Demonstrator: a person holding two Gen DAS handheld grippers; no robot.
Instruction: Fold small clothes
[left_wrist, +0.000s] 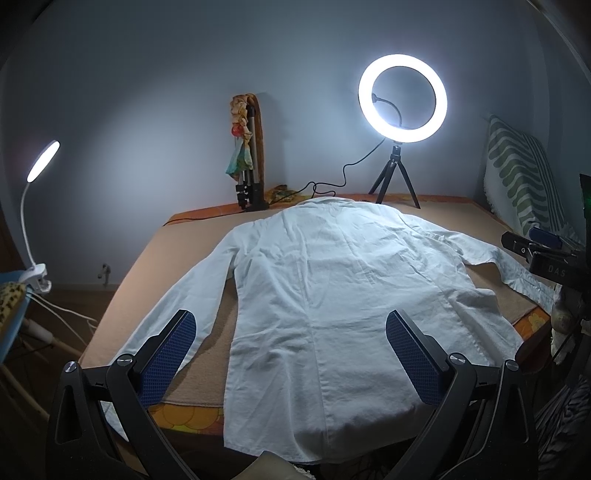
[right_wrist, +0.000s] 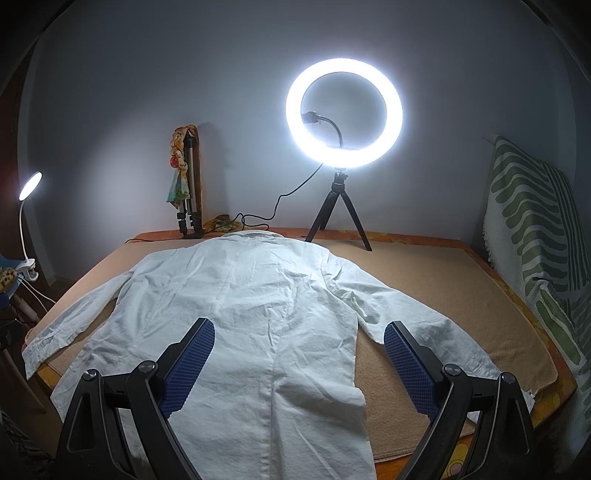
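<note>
White long-sleeved shirt spread flat, back up, wrinkled, collar toward ring light; left gripper and right gripper both spread wide, empty.

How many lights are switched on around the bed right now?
2: a ring light on a tripod at the bed's far edge, and a clip-on gooseneck lamp at the far left. Others may sit outside view.
</note>
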